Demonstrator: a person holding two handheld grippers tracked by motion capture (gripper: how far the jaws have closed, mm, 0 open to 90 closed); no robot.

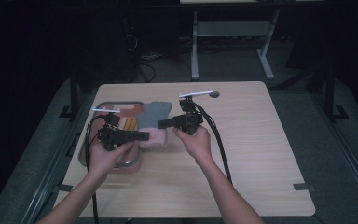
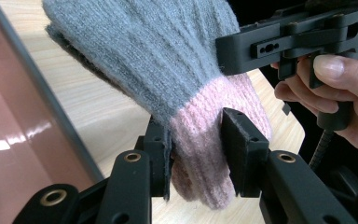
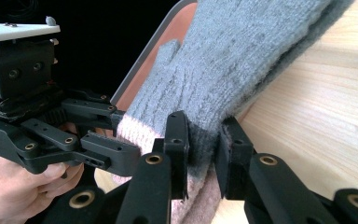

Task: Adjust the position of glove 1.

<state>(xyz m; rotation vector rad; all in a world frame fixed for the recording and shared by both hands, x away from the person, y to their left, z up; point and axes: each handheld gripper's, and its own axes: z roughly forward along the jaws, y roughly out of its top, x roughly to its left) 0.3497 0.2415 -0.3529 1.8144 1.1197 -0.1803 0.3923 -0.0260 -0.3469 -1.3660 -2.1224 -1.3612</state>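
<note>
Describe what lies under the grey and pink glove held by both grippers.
Under the glove lie the wooden table and the tray's edge. Whatever sits directly beneath the knit is covered.

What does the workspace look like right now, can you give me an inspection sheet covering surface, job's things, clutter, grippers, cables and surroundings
Surface: light wooden table.
Job's things: grey glove with pink cuff, lifted at the cuff end.
Clutter: brown tray at the table's left, holding small items too blurred to name.
Grippers: left gripper clamps the pink cuff; right gripper clamps the glove near the cuff.
Cables: black cable trails from the right gripper.
Surroundings: dark room, table frame behind.
</note>
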